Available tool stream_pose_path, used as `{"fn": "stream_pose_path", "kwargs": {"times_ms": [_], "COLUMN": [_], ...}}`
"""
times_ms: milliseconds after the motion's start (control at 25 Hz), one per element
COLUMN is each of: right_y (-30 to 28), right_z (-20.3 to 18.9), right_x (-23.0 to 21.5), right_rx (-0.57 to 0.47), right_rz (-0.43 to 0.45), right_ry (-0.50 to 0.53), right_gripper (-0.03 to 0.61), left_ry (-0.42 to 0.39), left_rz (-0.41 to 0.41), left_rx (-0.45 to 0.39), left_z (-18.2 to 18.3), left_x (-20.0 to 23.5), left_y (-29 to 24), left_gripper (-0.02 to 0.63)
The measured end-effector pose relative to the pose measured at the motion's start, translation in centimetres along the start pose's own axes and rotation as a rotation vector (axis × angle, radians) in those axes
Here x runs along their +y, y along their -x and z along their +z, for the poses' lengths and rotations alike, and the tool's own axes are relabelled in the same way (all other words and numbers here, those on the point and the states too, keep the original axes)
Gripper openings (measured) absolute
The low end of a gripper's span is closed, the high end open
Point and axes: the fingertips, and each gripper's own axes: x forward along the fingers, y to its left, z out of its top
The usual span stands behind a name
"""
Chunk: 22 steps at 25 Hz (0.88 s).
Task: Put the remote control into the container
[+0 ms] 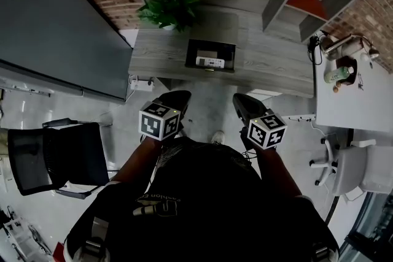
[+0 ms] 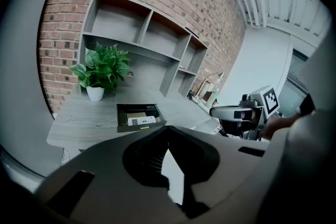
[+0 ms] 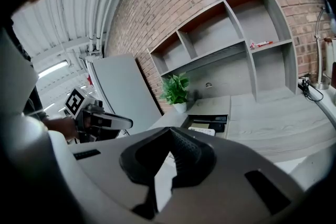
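I have both tongs clenched on nothing: the left gripper (image 2: 168, 128) and the right gripper (image 3: 169, 129) hang side by side close to my body, well apart from the desk (image 1: 276, 64). The white remote (image 1: 210, 62) lies inside the black container (image 1: 212, 48) on the desk, near the plant (image 1: 172, 9). Beside it in the container is a tan item (image 2: 135, 115) that I cannot identify.

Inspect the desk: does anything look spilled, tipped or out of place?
Nothing stands out. The plant stands upright on the desk, and the remote lies inside the container, with nothing spilled around it.
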Motion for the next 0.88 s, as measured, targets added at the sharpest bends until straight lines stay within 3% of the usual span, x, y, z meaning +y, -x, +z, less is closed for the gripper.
{"fn": "stream_pose_path", "kwargs": {"times_ms": [480, 880], "right_y": [-1.2, -1.3], "right_z": [-0.4, -0.7], "right_x": [2.0, 2.1], "right_rx": [-0.021, -0.021], "right_rz": [-0.072, -0.091], "right_ry": [-0.023, -0.018], "right_gripper": [0.005, 0.005], "left_ry": [0.011, -0.018], "left_rz": [-0.028, -0.065], "left_rx": [0.003, 0.003], "left_z": [-0.9, -0.3], "left_x": [2.8, 2.0], "left_y": [2.4, 1.8], "left_gripper": [0.006, 0.006]}}
